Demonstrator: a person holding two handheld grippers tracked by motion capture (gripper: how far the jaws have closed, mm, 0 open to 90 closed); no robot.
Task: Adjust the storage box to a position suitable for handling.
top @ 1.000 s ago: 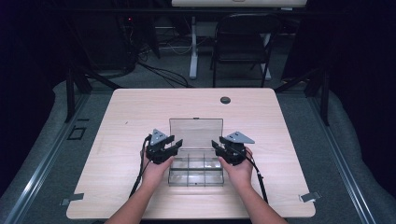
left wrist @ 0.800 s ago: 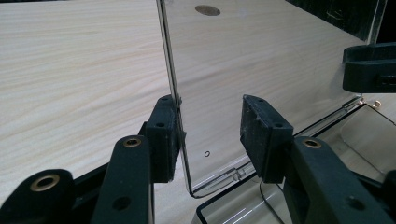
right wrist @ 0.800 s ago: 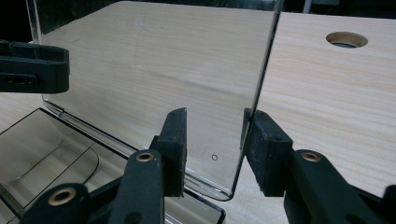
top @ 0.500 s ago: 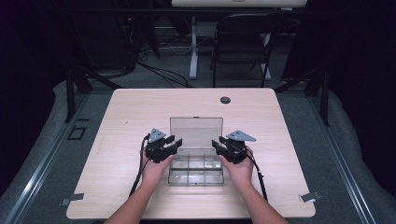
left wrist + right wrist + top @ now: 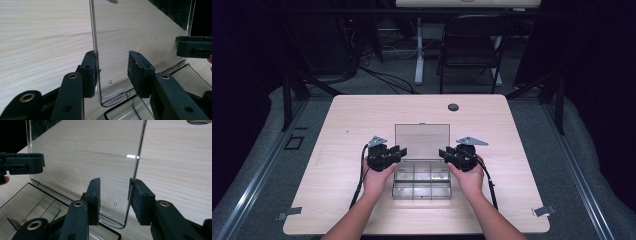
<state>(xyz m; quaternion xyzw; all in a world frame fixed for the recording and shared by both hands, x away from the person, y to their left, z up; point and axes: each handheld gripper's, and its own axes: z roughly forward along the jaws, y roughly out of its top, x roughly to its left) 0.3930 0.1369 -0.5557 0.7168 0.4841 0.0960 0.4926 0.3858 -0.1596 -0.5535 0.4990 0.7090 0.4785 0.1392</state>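
Across the middle of the high view I see a pale wooden table (image 5: pixel 362 120) on grey carpet, a dark folding chair (image 5: pixel 472 45) behind it at the top of the frame. Bare wood lies all around the clear plastic compartment box (image 5: pixel 422 182) at lower centre; its transparent lid (image 5: pixel 422 140) stands raised behind it. My left gripper (image 5: pixel 399 150) sits at the lid's left edge, my right gripper (image 5: pixel 443 152) at its right edge.

In the left gripper view, the lid's edge (image 5: pixel 93 37) runs up the centre, touching the left pad (image 5: pixel 89 72); the other pad stands apart. These jaws have just been closing around the lid, not yet clamped.

In the right gripper view, the lid's edge (image 5: pixel 140 157) stands between half-wide jaws, close against the right pad (image 5: pixel 137 200); I cannot tell whether they touch.
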